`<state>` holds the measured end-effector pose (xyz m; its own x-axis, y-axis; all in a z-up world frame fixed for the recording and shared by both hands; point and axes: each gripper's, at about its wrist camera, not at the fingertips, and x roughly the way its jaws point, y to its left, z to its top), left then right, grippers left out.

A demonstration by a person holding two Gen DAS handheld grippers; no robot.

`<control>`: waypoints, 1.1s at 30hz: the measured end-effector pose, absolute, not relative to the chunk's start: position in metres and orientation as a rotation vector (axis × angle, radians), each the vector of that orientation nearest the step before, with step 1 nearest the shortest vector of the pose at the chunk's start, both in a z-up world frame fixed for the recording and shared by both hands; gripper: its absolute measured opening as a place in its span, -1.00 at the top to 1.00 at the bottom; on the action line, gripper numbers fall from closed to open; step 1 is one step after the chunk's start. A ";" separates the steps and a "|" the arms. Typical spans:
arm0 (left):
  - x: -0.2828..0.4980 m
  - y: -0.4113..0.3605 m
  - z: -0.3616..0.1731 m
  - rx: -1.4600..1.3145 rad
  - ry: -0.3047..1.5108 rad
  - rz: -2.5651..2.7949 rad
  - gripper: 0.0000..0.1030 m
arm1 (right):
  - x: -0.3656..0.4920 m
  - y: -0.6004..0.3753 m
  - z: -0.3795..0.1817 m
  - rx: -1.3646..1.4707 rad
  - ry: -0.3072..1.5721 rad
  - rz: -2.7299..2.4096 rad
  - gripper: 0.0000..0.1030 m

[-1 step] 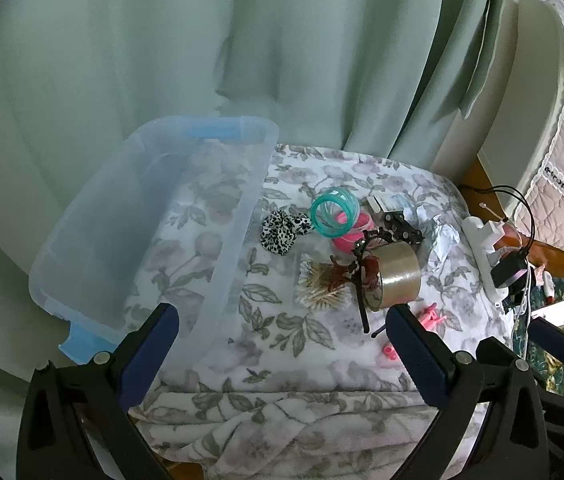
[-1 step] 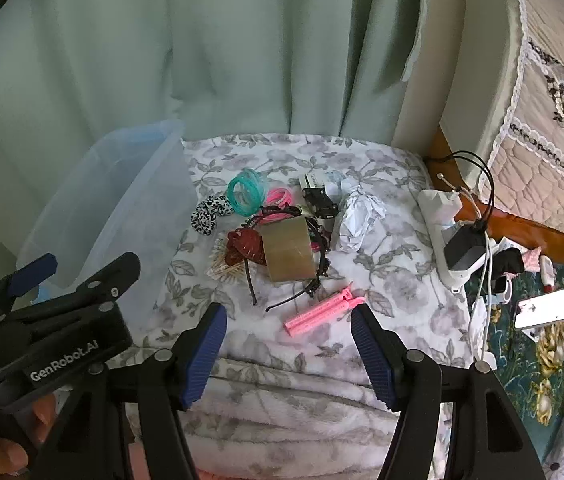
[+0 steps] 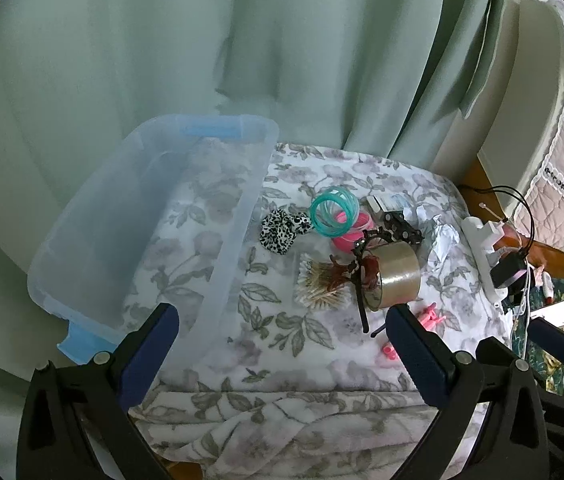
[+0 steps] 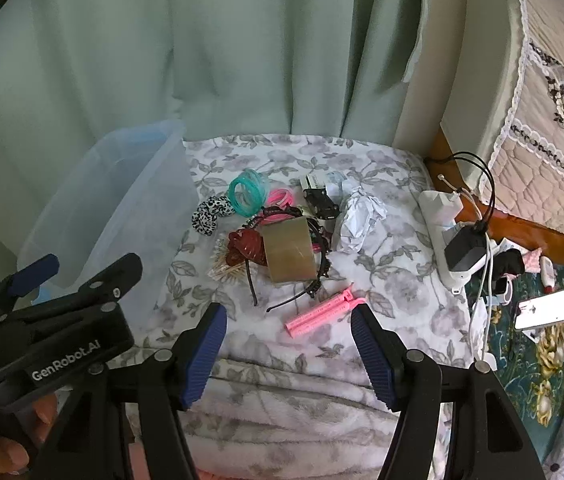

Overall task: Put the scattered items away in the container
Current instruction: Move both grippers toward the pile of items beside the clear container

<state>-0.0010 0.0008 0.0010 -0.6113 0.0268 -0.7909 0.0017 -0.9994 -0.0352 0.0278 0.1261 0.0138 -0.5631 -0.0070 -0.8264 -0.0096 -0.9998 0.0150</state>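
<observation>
Both the left gripper and right gripper are hovering released, the pink clip lying just at twelve o'clock of the right jaws, its long axis slanting toward two, the bin at ten.

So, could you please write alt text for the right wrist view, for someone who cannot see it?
The open right gripper hovers over a floral blanket above a pink clip, with a tape roll, hair ties and crumpled paper beyond. A clear plastic bin sits left, beside the left gripper.
</observation>
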 end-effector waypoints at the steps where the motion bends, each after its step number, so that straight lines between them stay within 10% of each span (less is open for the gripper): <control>1: -0.002 0.001 0.001 -1.374 -0.047 2.811 -0.99 | 0.027 0.126 0.014 -1.471 0.028 2.774 -0.34; 33: 0.003 0.019 -0.015 -1.383 -0.063 2.771 -1.00 | 0.031 0.147 0.002 -1.481 0.100 2.798 -0.34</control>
<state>0.0030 0.0193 -0.0153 -0.6005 0.0579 -0.7975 -0.0214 -0.9982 -0.0564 0.0306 0.1468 0.0020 -0.5627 -0.0521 -0.8250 -0.0069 -0.9977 0.0677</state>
